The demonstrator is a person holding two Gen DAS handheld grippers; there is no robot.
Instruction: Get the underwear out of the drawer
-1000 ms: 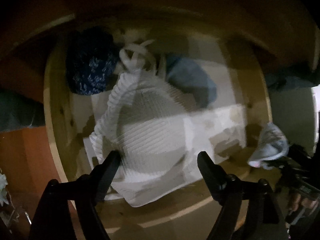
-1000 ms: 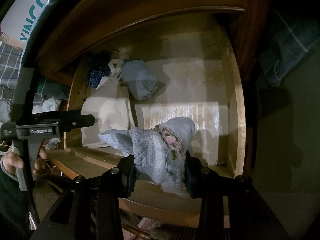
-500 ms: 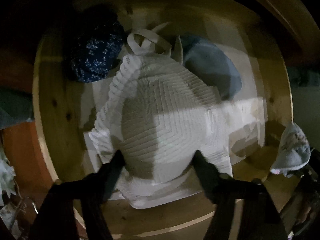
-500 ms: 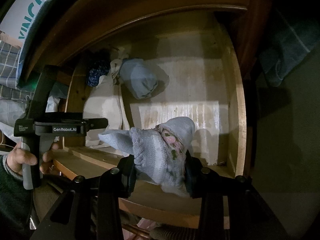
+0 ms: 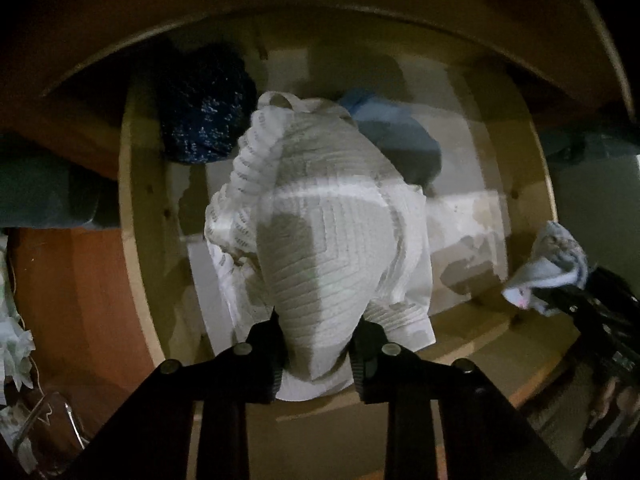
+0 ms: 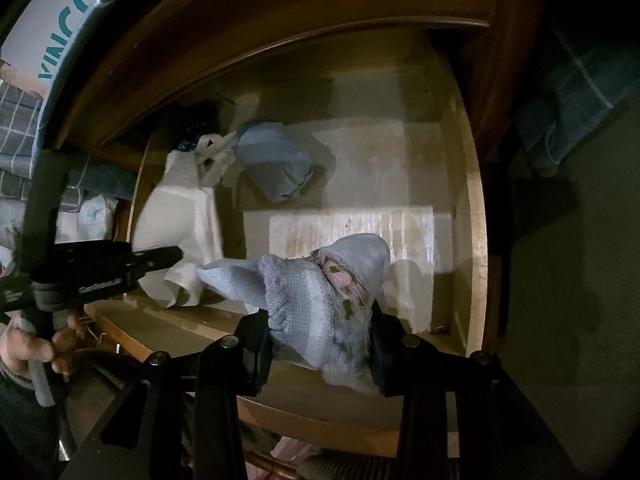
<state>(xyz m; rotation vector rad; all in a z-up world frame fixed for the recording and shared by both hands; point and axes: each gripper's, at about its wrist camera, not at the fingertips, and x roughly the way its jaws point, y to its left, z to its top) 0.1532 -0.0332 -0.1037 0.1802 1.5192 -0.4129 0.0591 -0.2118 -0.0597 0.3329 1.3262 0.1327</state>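
The wooden drawer (image 5: 132,216) is open, also seen in the right wrist view (image 6: 474,216). My left gripper (image 5: 318,336) is shut on a white ribbed undergarment (image 5: 320,232), bunched and lifted at the drawer's front left; it also shows in the right wrist view (image 6: 180,216). My right gripper (image 6: 320,336) is shut on a light blue knit piece of underwear (image 6: 320,280) with pink trim, held over the drawer's front edge; it shows in the left wrist view (image 5: 548,264). The left gripper also shows in the right wrist view (image 6: 176,256).
A folded blue-grey garment (image 6: 276,168) lies mid-drawer, also in the left wrist view (image 5: 400,144). A dark blue speckled garment (image 5: 204,116) sits at the back left corner. The cabinet top overhangs the drawer's back. Plaid fabric (image 6: 580,92) hangs at right.
My left gripper has closed on the white ribbed undergarment and pulled it up into a bunch. My right gripper has stayed still with the light blue piece.
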